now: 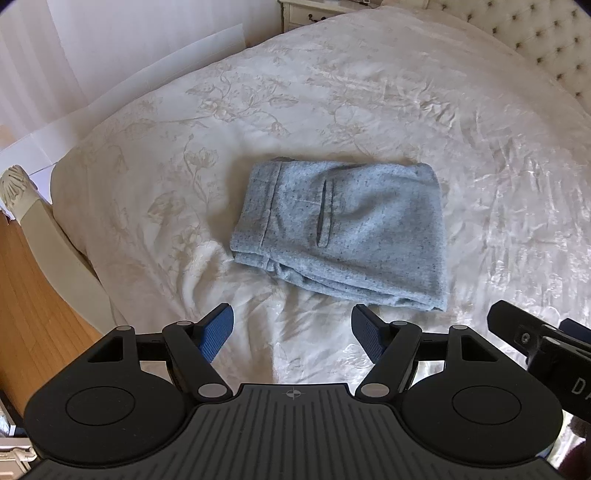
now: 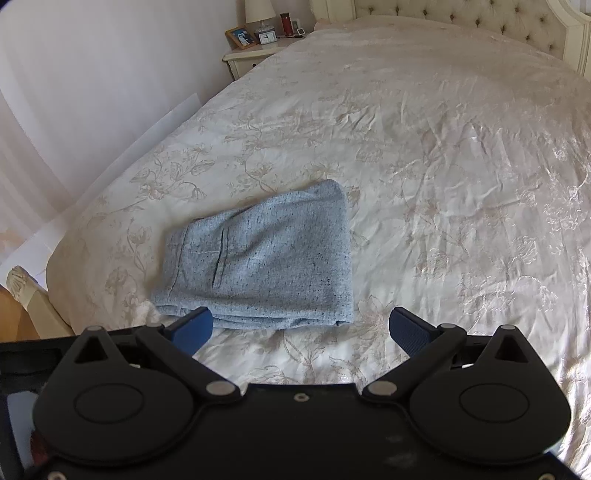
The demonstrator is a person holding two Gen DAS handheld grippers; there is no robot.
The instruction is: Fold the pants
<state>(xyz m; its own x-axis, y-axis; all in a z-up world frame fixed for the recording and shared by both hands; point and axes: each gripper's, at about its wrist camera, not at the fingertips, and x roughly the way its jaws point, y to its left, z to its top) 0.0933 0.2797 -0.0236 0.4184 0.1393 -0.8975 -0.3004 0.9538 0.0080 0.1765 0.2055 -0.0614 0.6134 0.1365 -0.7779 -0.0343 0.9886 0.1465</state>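
Light blue speckled pants (image 1: 343, 232) lie folded into a compact rectangle on the cream floral bedspread (image 1: 369, 110); the waistband and a back pocket slit face up. They also show in the right wrist view (image 2: 266, 266). My left gripper (image 1: 291, 332) is open and empty, held above the bedspread just short of the pants' near edge. My right gripper (image 2: 301, 328) is open and empty, its left pad over the pants' near edge. The right gripper's body shows at the right edge of the left wrist view (image 1: 543, 343).
A tufted headboard (image 2: 461, 18) stands at the far end. A nightstand (image 2: 255, 55) with a lamp, clock and photo frame is at the far left. The bed's footboard post (image 1: 22, 199) and wooden floor (image 1: 33, 302) are at the left.
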